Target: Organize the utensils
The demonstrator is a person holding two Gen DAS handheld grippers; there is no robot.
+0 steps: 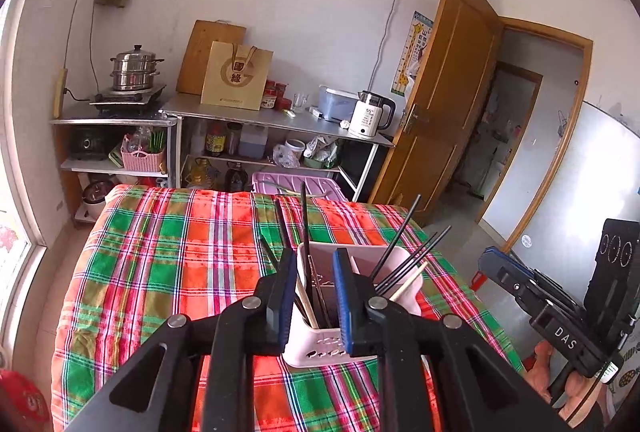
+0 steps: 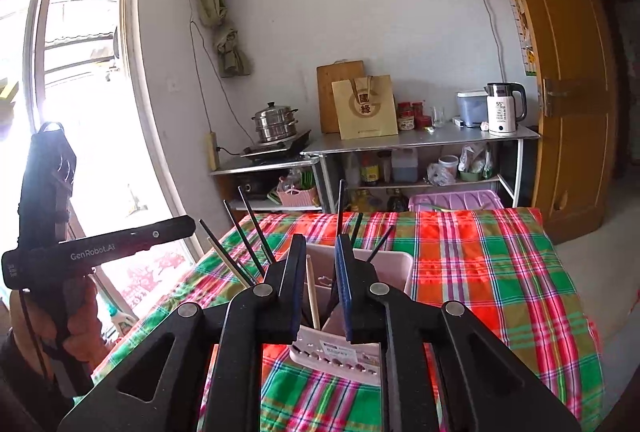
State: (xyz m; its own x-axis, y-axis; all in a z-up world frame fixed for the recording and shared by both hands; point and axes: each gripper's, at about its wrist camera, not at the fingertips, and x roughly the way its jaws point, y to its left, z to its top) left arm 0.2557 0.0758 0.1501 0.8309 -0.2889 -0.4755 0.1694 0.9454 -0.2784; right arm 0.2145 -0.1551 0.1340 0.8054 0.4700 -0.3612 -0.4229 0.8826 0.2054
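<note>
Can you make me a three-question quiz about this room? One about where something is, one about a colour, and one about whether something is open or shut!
1. Where does the pink utensil holder stand?
A. on the plaid tablecloth
B. on the metal counter
C. on the floor

2. What colour is the main body of the electric kettle?
A. red
B. white
C. green

3. How is the wooden door?
A. shut
B. taken off and lying flat
C. swung open

Answers:
1. A, the holder sits on the checked cloth covering the table.
2. B, its body is white with a dark handle and lid.
3. C, the door leaf stands away from its frame and the next room shows through.
</note>
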